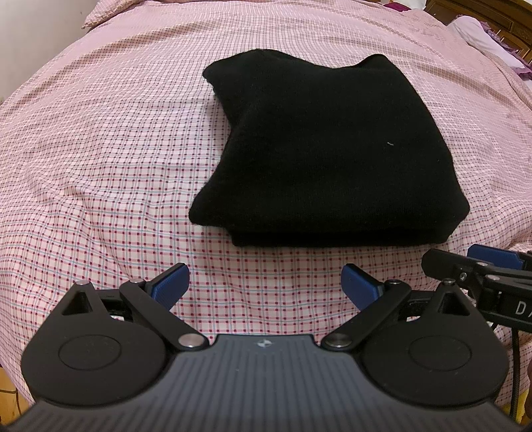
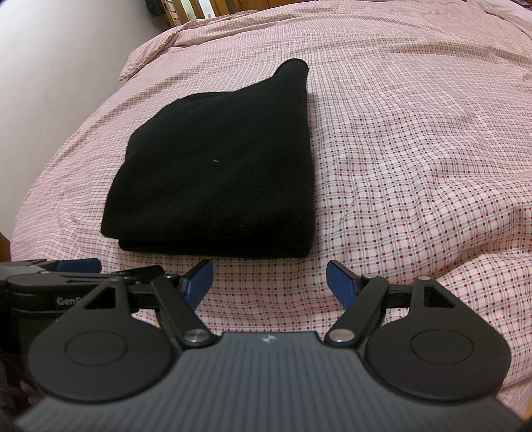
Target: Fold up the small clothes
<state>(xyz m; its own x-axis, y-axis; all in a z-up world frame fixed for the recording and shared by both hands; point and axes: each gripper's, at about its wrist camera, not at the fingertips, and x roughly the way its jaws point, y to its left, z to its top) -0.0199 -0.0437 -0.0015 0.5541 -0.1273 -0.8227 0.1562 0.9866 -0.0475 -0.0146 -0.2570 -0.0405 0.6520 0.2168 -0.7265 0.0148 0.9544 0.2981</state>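
Left wrist view: black garment lying folded on checked bedspread, just beyond both grippers. Left gripper and right gripper hovering wide open, gripping nothing. Garment looking soft, thick, floppy, light; nearest stacked edge seeming best pinch spot.

What you cannot make out across the 2 wrist views.

In your left wrist view, the right gripper is cut off by the picture's right edge, so you cannot tell there how its jaws stand, and its white lettering breaks off after 2 characters. In your right wrist view, the left gripper is cropped at the left edge and partly hidden behind the nearer linkage; its lettering also stops short. The black folded garment is too dark to show its kind or count its layers. The headboard and a purple item are cropped at the corner.
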